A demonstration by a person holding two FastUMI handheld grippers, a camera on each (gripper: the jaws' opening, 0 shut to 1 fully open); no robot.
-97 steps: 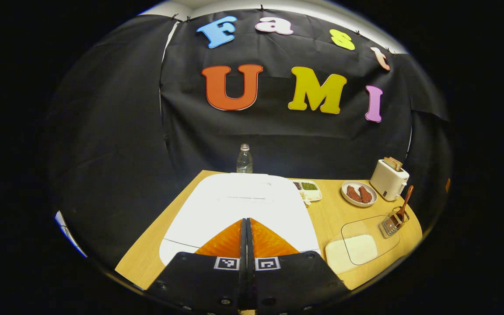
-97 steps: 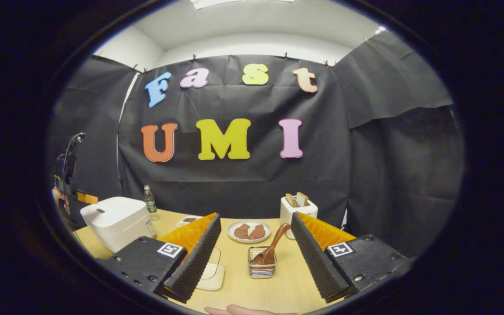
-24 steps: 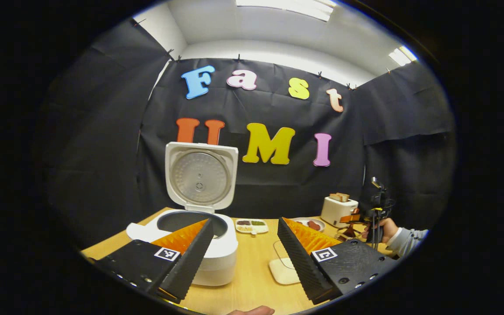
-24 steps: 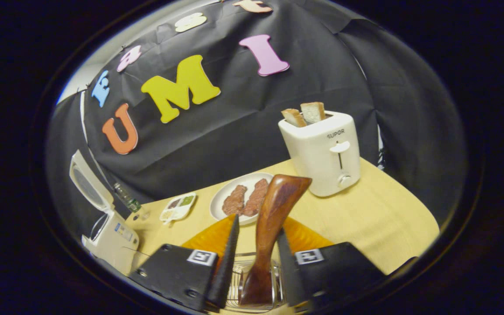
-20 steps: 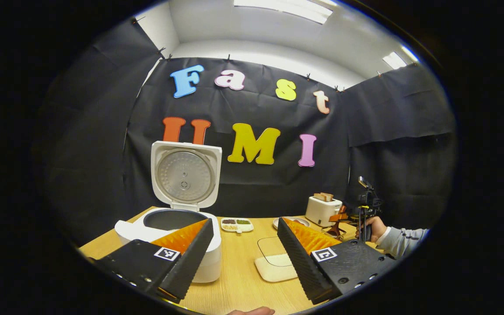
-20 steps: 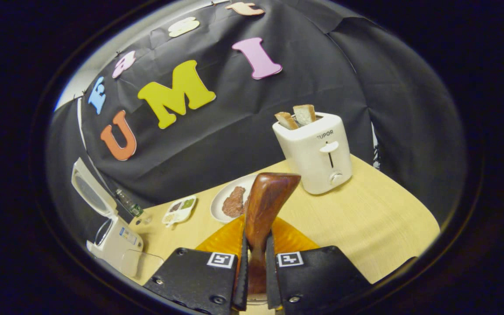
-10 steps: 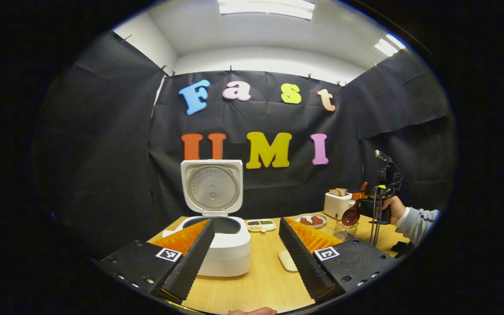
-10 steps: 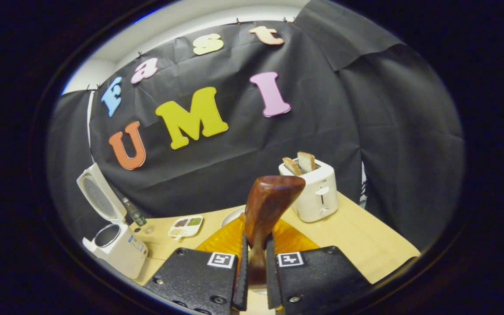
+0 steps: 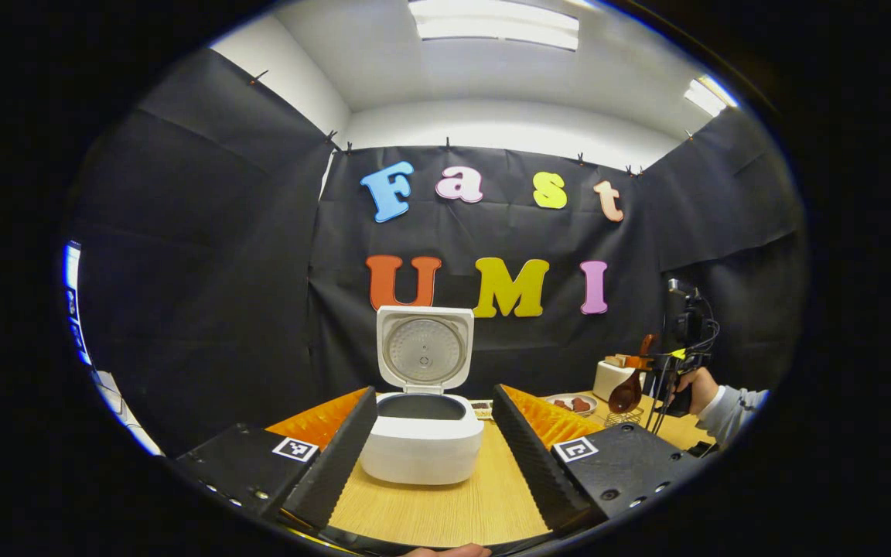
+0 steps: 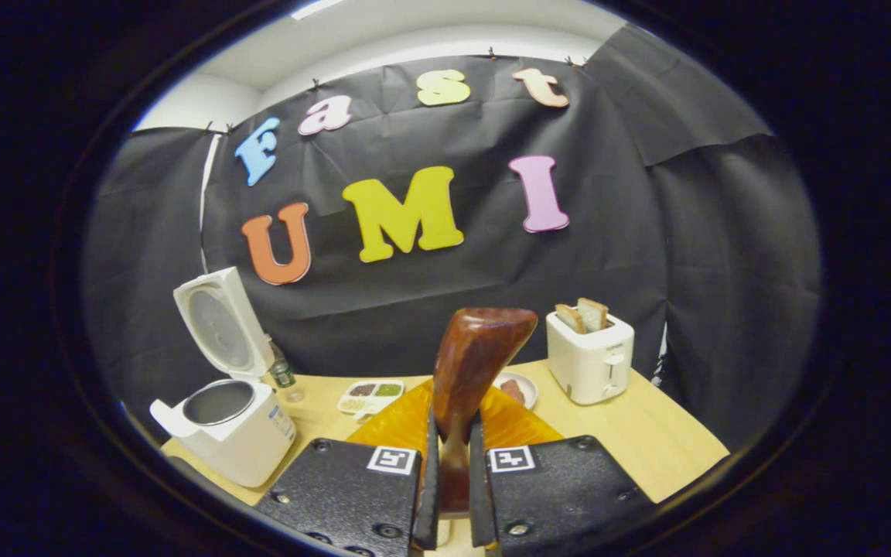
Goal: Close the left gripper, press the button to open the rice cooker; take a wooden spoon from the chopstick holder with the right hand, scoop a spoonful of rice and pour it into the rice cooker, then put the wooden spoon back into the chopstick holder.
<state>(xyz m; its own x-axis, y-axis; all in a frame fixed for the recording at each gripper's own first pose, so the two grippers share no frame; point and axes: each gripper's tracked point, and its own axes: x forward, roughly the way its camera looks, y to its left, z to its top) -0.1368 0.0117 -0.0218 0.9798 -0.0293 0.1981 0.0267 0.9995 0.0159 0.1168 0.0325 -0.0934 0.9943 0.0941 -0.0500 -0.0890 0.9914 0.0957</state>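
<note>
The table (image 10: 646,441) holds one white rice cooker (image 9: 422,445) with its lid (image 9: 425,348) standing straight up and its pot open. One toaster (image 10: 589,356) with two slices of bread stands at the far right. The right claw (image 10: 449,464) is squeezed tight on the one wooden spoon (image 10: 470,363) — handle end up and away, long way upright, lifted above the table. The left claw (image 9: 434,456) is wide open and holds nothing — the rice cooker sits just past its fingers.

Both views face booth wall from table's near side; share rice cooker (image 9: 422,433) & toaster (image 10: 589,356)
</note>
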